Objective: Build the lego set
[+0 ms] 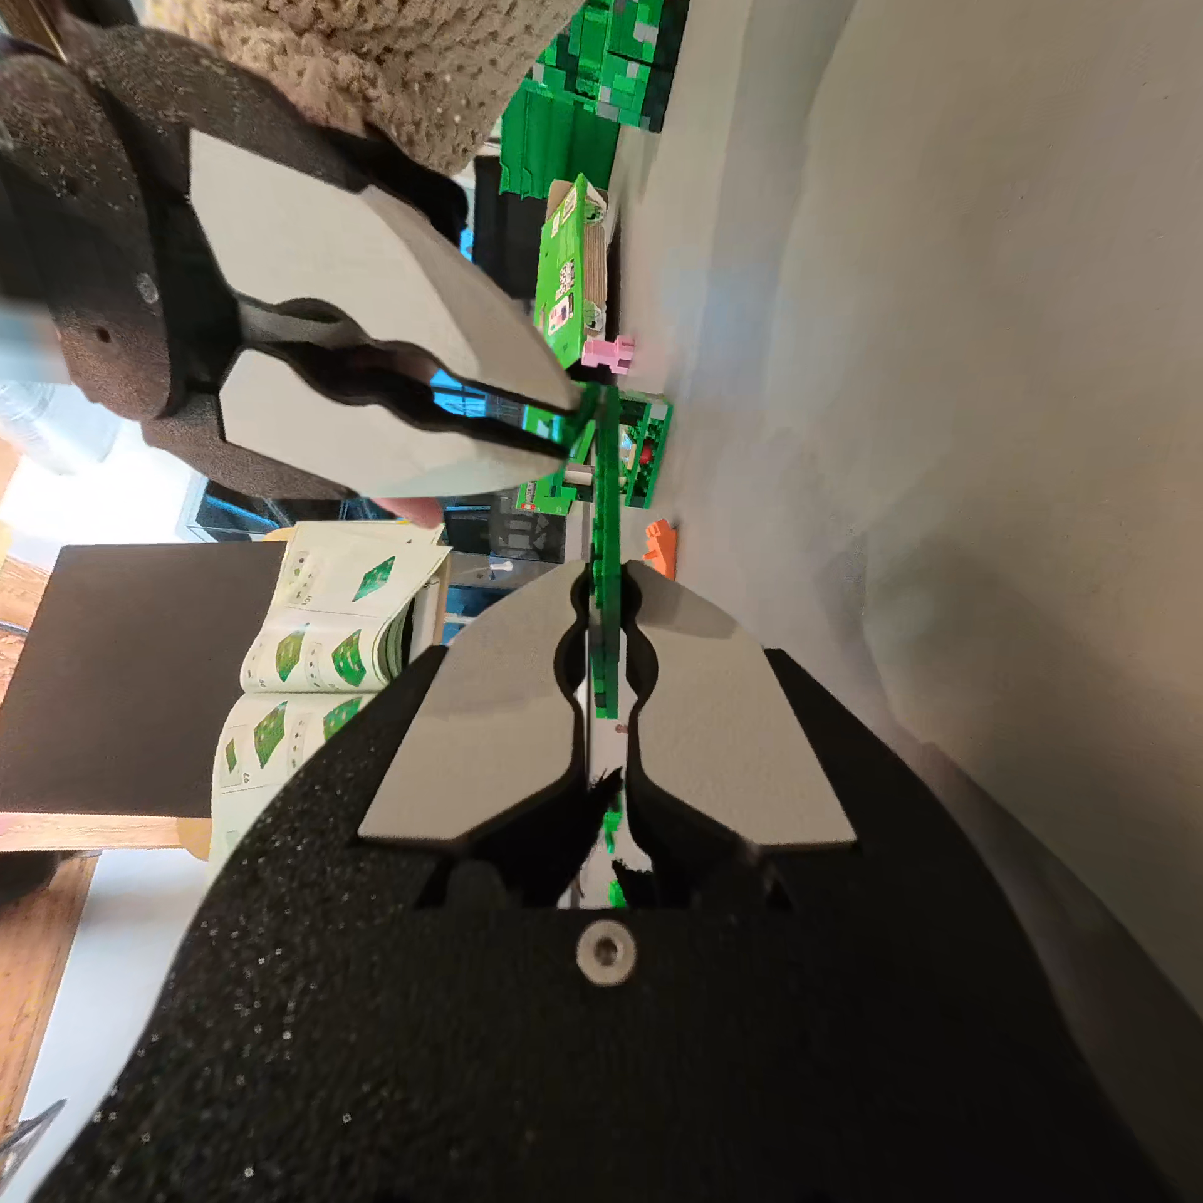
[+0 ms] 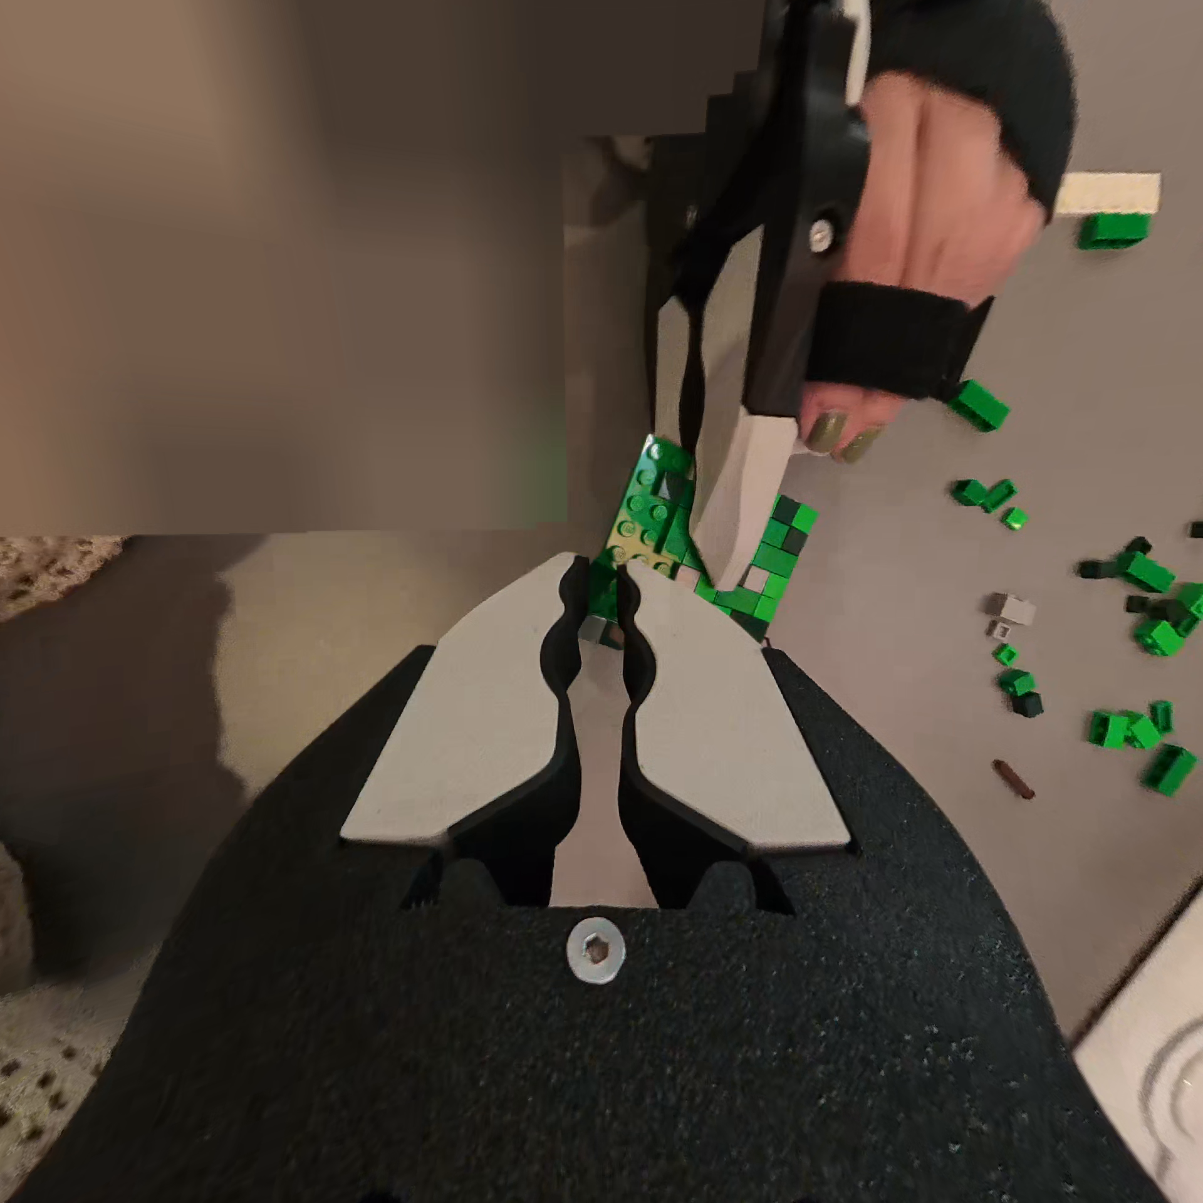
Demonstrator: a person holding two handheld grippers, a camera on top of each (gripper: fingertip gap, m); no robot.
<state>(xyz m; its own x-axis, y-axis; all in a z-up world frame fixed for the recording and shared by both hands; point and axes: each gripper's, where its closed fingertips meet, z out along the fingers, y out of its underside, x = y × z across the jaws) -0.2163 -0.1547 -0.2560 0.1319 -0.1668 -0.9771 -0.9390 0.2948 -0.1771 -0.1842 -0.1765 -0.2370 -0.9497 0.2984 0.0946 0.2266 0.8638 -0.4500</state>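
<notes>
Left wrist view, rolled sideways so that the grey table (image 1: pixel 911 456) stands along the right. The left gripper (image 1: pixel 607 573) has its jaws drawn narrow onto the green lego plate (image 1: pixel 605 521), which is seen edge-on and held off the table. The plate's near end is lost in the dark gap between the fingers.

The right gripper (image 1: pixel 569 416) enters from the upper left. Its jaws stand narrow at the plate's far end, on a small green part; motion blur hides whether they press on it. A fingertip (image 1: pixel 410 508) shows just below this gripper.

Beyond the plate, a green box (image 1: pixel 566 280) lies with one end flap open; its contents cannot be made out. Just beside it is a pink piece (image 1: pixel 608 353), and an orange piece (image 1: pixel 663 547) lies nearer. A built green block (image 1: pixel 641 449) is partly hidden behind the plate. A large green build (image 1: pixel 599 78) is cut off by the top edge. At left, an open instruction booklet (image 1: pixel 325 651) is partly covered by a black panel (image 1: pixel 137 677).

Right wrist view. The right gripper (image 2: pixel 602 573) meets the near edge of the studded plate (image 2: pixel 644 514); the grip itself is hidden by its fingers. The left gripper (image 2: pixel 700 495), held by a hand (image 2: pixel 937 221) under a black strap, covers the plate's middle. Loose green bricks (image 2: pixel 1146 722) lie scattered toward the table's right edge, with a grey brick (image 2: pixel 1012 608) among them. A large blurred patch covers the upper left.
</notes>
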